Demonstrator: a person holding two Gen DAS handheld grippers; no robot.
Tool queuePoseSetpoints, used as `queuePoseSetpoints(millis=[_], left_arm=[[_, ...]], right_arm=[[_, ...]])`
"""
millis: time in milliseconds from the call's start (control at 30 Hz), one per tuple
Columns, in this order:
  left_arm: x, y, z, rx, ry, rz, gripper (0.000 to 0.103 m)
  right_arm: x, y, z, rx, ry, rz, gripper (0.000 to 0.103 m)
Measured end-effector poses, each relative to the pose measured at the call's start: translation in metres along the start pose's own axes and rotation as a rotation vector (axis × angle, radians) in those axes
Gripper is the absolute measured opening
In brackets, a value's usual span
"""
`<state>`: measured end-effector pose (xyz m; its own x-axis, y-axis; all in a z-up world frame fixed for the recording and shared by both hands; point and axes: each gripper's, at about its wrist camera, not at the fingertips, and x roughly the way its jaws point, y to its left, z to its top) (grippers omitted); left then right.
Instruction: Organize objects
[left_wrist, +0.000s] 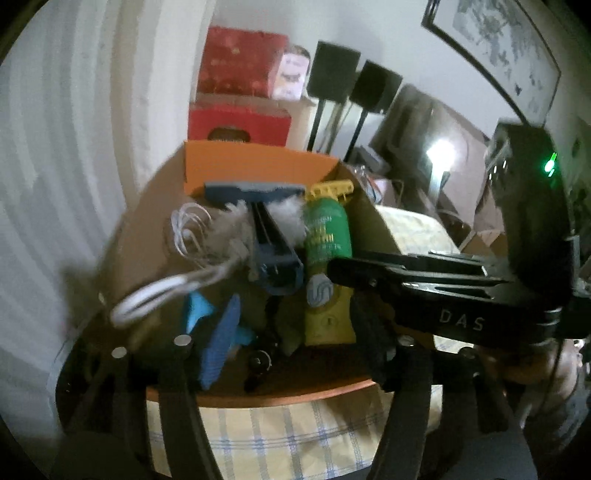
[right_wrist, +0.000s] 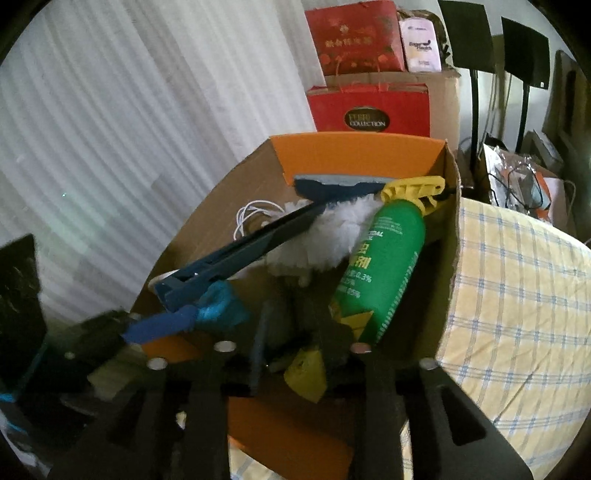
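Observation:
An open cardboard box with orange flaps sits on a checked cloth; it also shows in the right wrist view. Inside lie a green spray can with a yellow trigger, a dark blue squeegee, a white feather duster, a white coiled cable and a blue brush. My left gripper is open over the box's near edge, holding nothing. My right gripper is open above the box's contents; it also reaches in from the right in the left wrist view.
Red gift boxes and a pink packet are stacked behind the box. Black stands and a framed picture are at the right. White curtains hang at the left. The yellow checked cloth spreads to the right.

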<state>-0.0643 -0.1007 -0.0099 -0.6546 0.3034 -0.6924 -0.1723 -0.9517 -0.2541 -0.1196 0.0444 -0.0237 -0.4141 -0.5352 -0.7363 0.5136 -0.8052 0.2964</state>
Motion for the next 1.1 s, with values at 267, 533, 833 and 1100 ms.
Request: queuePoseSetpoints(millis=[267, 533, 833, 1100], left_arm=[[-0.032, -0.005, 0.007, -0.003, -0.08, 0.02, 0.091], [-0.04, -0.028, 0.002, 0.021, -0.098, 0.036, 0.103], [-0.05, -0.058, -0.009, 0.023, -0.098, 0.024, 0.103], [-0.054, -0.08, -0.027, 0.026, -0.107, 0.16, 0.103]], right_arm=[[-0.049, -0.01, -0.007, -0.019, -0.1, -0.102, 0.062], [-0.091, -0.015, -0.022, -0.055, -0.175, -0.254, 0.082], [-0.129, -0.028, -0.053, 0.003, -0.229, -0.34, 0.091], [-0.164, -0.027, -0.084, 0.025, -0.309, -0.431, 0.103]])
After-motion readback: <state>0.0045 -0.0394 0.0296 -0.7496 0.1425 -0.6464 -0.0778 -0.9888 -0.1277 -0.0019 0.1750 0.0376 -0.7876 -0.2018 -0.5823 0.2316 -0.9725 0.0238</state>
